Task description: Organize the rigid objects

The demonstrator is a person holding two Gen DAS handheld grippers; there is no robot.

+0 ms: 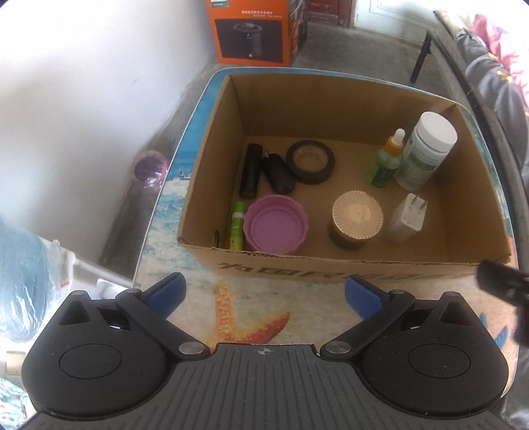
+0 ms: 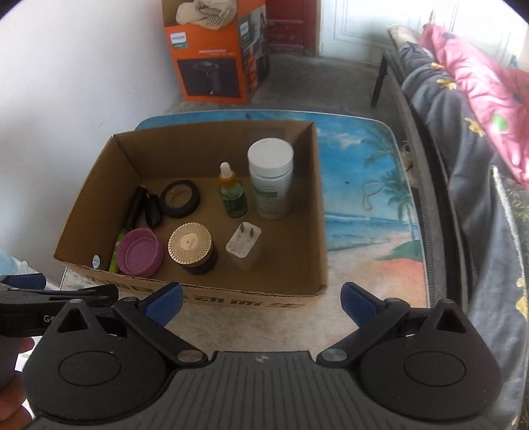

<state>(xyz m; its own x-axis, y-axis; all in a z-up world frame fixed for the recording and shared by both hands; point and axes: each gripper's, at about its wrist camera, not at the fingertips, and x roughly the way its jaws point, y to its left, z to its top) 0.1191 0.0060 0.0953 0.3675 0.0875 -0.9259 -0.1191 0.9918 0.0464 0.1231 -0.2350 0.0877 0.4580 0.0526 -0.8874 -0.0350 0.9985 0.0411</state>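
Note:
An open cardboard box [image 1: 347, 261] [image 2: 317, 205] stands on the beach-print table. Inside it are a white-capped bottle [image 1: 426, 150] [image 2: 271, 178], a green dropper bottle [image 1: 386, 160] [image 2: 233, 193], a white plug adapter [image 1: 408, 218] [image 2: 244, 246], a gold-lidded jar [image 1: 357, 220] [image 2: 191, 246], a pink lid [image 1: 276, 223] [image 2: 139, 253], a black tape roll [image 1: 310, 161] [image 2: 180, 198], a black tube [image 1: 250, 170], a black oval case [image 1: 277, 173] and a green tube [image 1: 237, 225]. My left gripper [image 1: 264, 292] is open in front of the box with nothing in it. My right gripper [image 2: 261, 297] is open too, near the box's front right corner.
An orange appliance carton [image 1: 253, 31] [image 2: 215, 56] stands on the floor beyond the table [image 2: 370, 205]. A dark sofa with a pink cushion [image 2: 479, 89] runs along the right. The table surface right of the box is bare. A hand [image 2: 13, 390] holds the left gripper at the lower left.

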